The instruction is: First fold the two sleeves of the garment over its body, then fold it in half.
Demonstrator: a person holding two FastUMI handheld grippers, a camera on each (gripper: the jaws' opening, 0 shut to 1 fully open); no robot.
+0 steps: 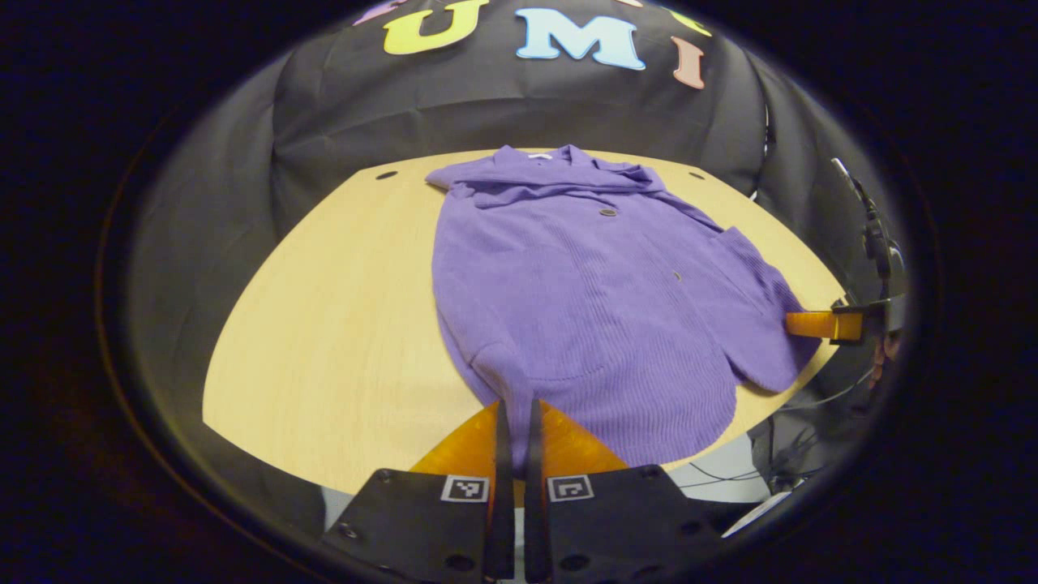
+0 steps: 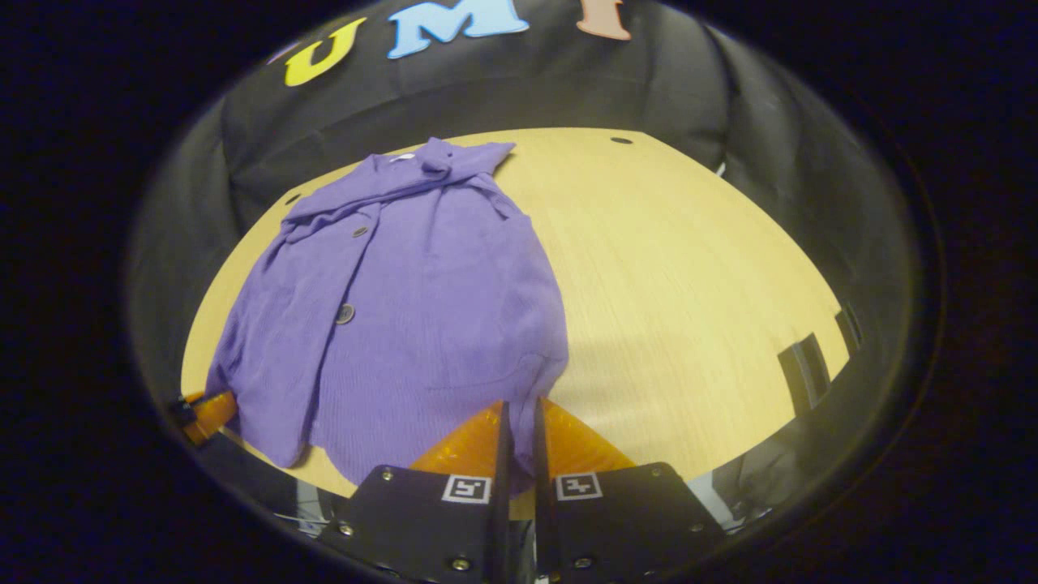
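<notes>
A purple knitted cardigan lies flat on the wooden table, collar at the far side, hem toward me. Its sleeves lie in over the body, one as a flap along the right edge. In the left gripper view my left gripper is shut on the near hem corner, with purple cloth between its fingers. The right gripper shows far right at the garment's other edge. In the right gripper view the cardigan spreads to the left, and my right gripper is shut on its near hem corner. The left gripper sits at the lower left.
Bare table top stretches to the right of the cardigan in the right gripper view. Black clips stand at that table edge. Cables hang past the near right edge, and a dark stand rises there.
</notes>
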